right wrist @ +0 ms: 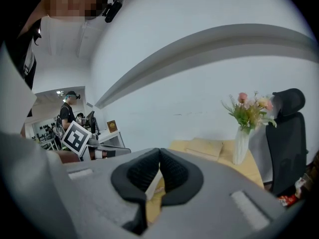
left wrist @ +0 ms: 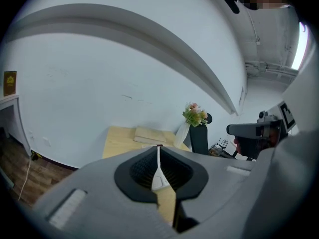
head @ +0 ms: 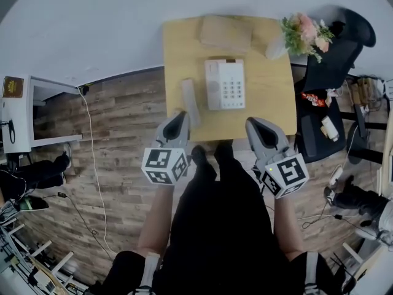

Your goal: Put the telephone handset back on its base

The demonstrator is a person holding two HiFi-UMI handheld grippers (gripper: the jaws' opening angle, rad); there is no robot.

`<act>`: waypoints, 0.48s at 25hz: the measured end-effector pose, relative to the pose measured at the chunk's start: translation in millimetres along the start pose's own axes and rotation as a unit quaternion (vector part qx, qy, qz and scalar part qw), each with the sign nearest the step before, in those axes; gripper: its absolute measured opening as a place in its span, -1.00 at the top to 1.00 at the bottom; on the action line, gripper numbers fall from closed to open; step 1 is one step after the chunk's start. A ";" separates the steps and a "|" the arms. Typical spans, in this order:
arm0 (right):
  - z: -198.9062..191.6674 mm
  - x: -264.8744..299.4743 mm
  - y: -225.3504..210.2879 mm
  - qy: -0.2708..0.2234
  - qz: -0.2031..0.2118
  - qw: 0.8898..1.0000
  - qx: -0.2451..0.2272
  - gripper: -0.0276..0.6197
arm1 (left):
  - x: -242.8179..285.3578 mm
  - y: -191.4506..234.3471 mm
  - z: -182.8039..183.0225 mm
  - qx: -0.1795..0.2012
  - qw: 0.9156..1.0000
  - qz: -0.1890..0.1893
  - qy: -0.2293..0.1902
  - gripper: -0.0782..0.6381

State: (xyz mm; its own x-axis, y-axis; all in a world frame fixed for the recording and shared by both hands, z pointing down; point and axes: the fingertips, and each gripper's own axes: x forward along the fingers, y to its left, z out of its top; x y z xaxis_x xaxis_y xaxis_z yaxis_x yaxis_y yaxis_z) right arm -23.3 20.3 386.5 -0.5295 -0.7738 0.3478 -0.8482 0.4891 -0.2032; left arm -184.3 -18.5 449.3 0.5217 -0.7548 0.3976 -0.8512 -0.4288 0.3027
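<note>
Nearest to me, L tongs and R tongs hover just short of the table's near edge. Both pairs are pressed together w/ nothing between the pads. The left gripper view and right gripper view confirm this.

Obs., near to far:
- Handset lies flat on the table, off the base, just beside its left side and roughly parallel to it. Its near end sits close to the table's front edge, right ahead of L tongs.
- Base is upright, keypad to the right, cradle side toward the handset. No cord can be made out.
- Tan flat packet lies behind the base. Vase of flowers is at the far right corner, w/ a black chair beyond the table's right side.

Task status, in my judgement: not started, handset untouched.

Risks:
1. L tongs arriving unopened would shove the handset rather than grip it. It could skid into the base or off the front edge.
2. Smooth plastic, long shape. An off-centre pinch would likely let it droop or twist out on the lift.
3. Base looks light. Pressing the handset down at an angle could push it toward the packet or leave the handset half seated. R tongs could steady it, but might hit keys.
4. Vase is well apart, so low risk unless R tongs swing wide.
</note>
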 end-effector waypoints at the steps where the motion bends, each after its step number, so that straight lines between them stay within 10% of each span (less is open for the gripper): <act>1: -0.3 2.3 -4.2 0.002 0.004 1.000 0.000 0.91 | 4.5 0.3 -3.4 -0.001 1.000 0.003 0.005 0.75; 12: 0.8 40.9 -35.5 0.035 0.070 0.997 -0.008 0.90 | 46.5 17.1 -31.0 -0.027 0.997 0.055 0.044 0.74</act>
State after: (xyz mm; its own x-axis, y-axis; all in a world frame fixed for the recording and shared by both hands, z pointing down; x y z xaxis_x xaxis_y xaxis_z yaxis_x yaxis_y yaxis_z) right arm -14.9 -29.1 407.2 -0.6398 -0.6683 0.3794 -0.7657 0.5966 -0.2402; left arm -172.7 -45.5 499.8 0.4303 -0.7482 0.5050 -0.9005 -0.3169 0.2977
